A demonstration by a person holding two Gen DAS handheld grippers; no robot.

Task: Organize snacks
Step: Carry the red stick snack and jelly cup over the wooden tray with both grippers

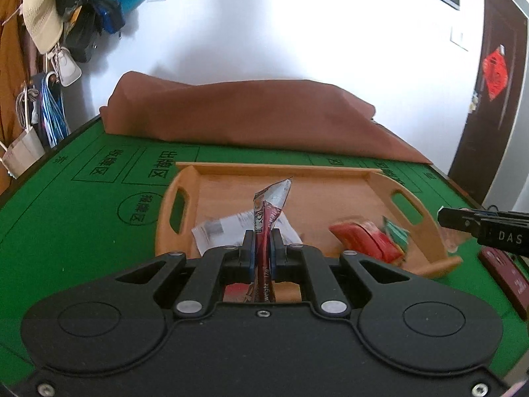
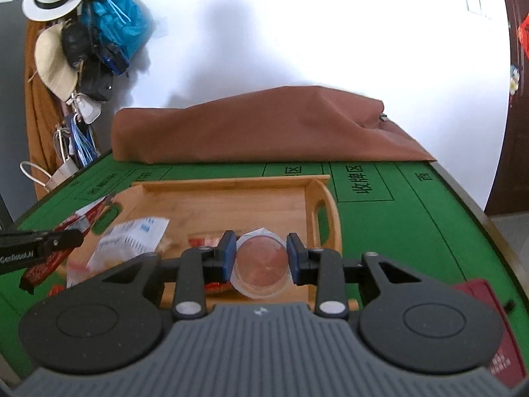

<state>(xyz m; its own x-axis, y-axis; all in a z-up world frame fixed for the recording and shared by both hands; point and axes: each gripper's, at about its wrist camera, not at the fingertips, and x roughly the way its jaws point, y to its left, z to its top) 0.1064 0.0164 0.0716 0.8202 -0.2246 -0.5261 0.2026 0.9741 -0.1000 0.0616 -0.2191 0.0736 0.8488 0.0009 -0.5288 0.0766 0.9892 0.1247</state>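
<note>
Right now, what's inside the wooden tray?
In the tray: a white packet and a red packet. Both grippers hide its near edge.

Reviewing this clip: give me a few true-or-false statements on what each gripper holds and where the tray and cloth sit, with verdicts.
1. The left gripper is clamped on a thin red snack stick. True.
2. The right gripper is empty. False: a round clear jelly cup sits between its pads.
3. The wooden tray holds no snacks. False: a white packet and a red packet lie in it.
4. A brown cloth lies on the green table behind the tray. True.
</note>
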